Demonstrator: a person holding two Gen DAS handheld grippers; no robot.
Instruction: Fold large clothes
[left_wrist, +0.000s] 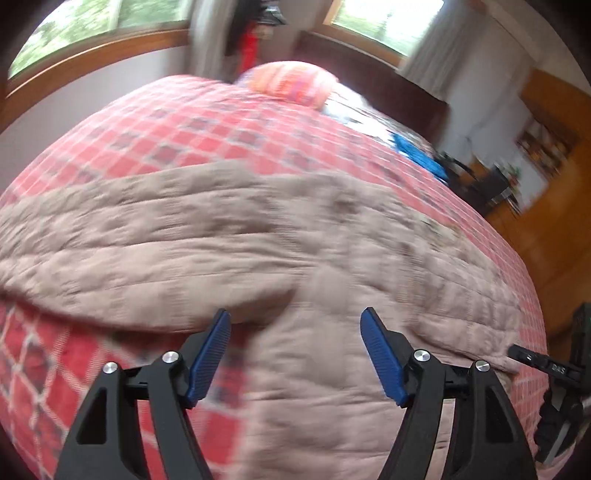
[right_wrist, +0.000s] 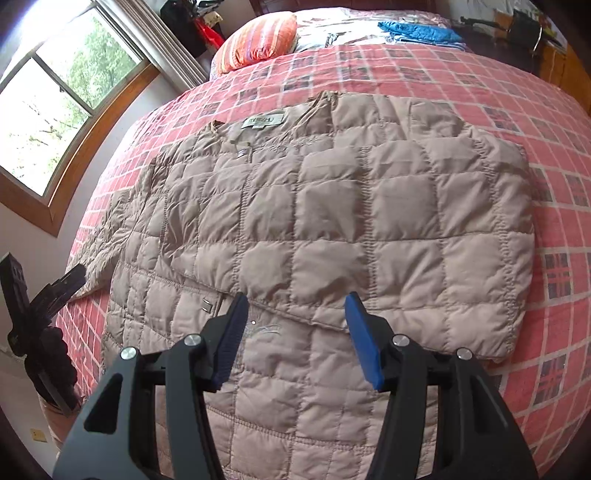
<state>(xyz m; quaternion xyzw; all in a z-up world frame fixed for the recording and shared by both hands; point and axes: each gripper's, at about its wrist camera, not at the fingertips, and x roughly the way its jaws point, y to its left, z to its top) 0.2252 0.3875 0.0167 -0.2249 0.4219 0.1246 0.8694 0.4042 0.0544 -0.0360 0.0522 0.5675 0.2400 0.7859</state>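
A tan quilted jacket (right_wrist: 314, 229) lies spread front-up on a bed with a red checked cover (right_wrist: 554, 236), its collar and label toward twelve o'clock in the right wrist view and its hem running off the frame at six o'clock. One sleeve (right_wrist: 388, 206) is already folded across the chest, its cuff ending near six o'clock just ahead of the right gripper (right_wrist: 295, 339). The other sleeve (right_wrist: 110, 236) still trails out flat toward nine o'clock, where the tip of the other tool shows near its end. The right gripper hovers over the lower front with its blue fingers spread wide and nothing between them. In the blurred left wrist view the left gripper (left_wrist: 295, 354) is likewise wide open and empty, with the jacket (left_wrist: 258, 240) spreading from nine to three o'clock ahead of it; whether the fingers touch the cloth cannot be told through the blur. A striped pillow (right_wrist: 258, 40) sits at eleven o'clock and a blue cloth (right_wrist: 417, 31) at one o'clock, both well apart from the jacket. By my reading the fold is perhaps a third done: one sleeve is in, the second sleeve remains, and the body has yet to be folded hem to collar.
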